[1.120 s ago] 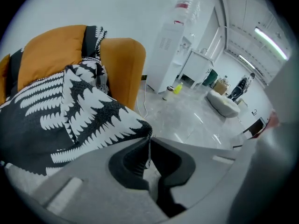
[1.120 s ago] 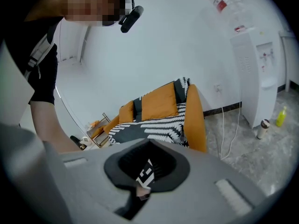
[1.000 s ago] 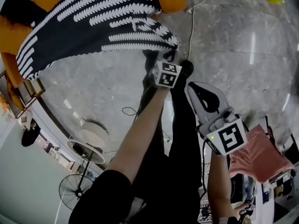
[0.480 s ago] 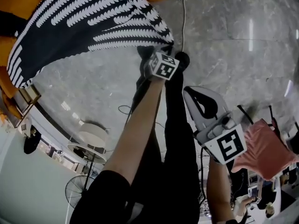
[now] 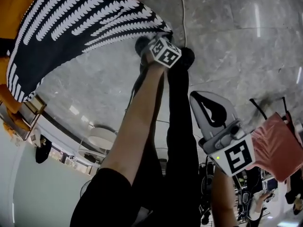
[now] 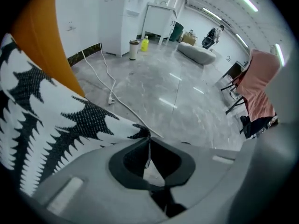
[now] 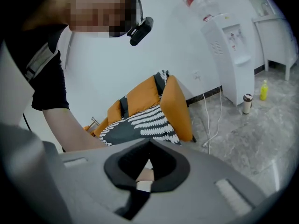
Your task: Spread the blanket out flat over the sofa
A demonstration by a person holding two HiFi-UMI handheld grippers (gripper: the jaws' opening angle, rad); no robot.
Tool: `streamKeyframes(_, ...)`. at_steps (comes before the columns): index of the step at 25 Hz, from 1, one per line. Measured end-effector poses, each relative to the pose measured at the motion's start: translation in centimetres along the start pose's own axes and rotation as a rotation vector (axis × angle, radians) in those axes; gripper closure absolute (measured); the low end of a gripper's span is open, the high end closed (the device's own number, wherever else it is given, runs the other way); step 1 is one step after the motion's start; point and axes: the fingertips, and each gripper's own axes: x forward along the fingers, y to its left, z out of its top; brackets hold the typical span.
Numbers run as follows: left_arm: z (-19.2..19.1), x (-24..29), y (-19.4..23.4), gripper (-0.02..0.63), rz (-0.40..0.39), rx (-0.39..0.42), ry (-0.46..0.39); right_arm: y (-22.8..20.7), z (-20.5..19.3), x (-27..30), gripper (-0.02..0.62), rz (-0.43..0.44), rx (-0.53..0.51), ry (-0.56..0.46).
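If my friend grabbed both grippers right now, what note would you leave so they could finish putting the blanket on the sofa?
Left hand-held gripper: shut on a corner of the blanket, held out over the floor in front of the sofa.
Right hand-held gripper: shut, empty, away from the blanket.
Done: most of the blanket lies across the sofa seat.
Left: probably lay the held corner down flat, let go, then smooth any folds.
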Motion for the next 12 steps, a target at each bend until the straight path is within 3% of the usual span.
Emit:
streamKeyframes(5,0.6,2.1,0.2,0.591,0.002,0.068,0.037,-1.1,-0.6,-0.9,0.592,-0.024,0.03,-0.001)
streamKeyframes(9,1.0,3.0,2.8,0.591,-0.049,-0.016,0.064,-2.1,0.6,1.0,0.592,-0.014,0.038,0.006)
streamKeyframes(12,0.9,3.1,3.6,0.591,-0.078,-0.019,0.109,-2.3,1.2,1.2,0.592,-0.012,0.042,0.02)
